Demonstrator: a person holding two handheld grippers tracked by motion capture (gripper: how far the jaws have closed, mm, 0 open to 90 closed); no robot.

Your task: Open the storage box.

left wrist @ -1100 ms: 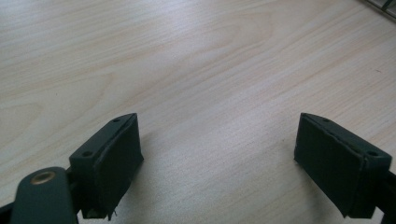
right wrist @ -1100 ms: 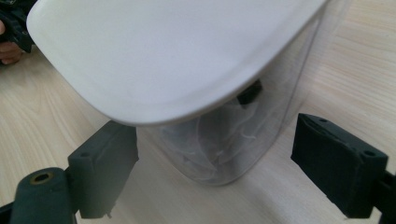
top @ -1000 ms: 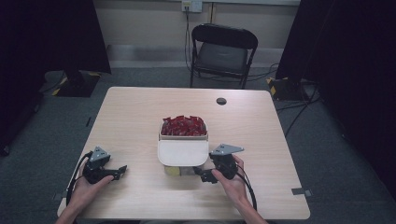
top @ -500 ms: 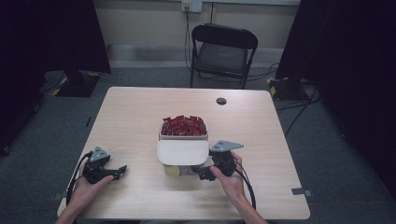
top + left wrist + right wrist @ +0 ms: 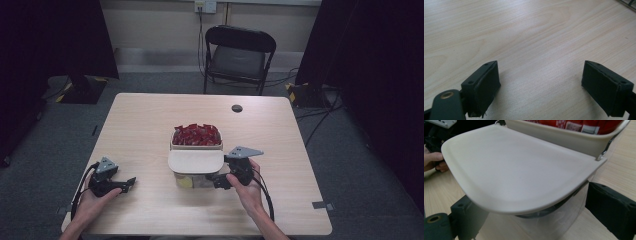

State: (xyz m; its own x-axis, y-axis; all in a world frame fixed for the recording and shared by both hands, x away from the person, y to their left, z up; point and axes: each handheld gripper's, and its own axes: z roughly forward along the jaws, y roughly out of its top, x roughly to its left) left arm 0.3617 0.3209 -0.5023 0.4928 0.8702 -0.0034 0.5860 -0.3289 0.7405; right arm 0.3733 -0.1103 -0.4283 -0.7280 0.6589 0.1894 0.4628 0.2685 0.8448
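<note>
A cream basket (image 5: 196,146) full of red packets (image 5: 196,134) stands mid-table, with a flat cream flap (image 5: 195,161) jutting from its near side. Under the flap stands a clear plastic container (image 5: 192,180). My right gripper (image 5: 216,181) is open just right of it, pointing left. In the right gripper view the clear container (image 5: 544,222) sits between the wide-apart jaws of the right gripper (image 5: 537,220), below the cream flap (image 5: 519,172). My left gripper (image 5: 131,183) rests on the table at the front left, open, with bare wood between the jaws of the left gripper (image 5: 540,85).
A small black round disc (image 5: 237,108) lies at the table's (image 5: 140,125) far right. A black folding chair (image 5: 239,50) stands beyond the far edge. The right gripper view also catches the other hand (image 5: 434,161) at far left.
My right gripper has edged left toward the clear container under the flap. The left gripper has stayed in place.
</note>
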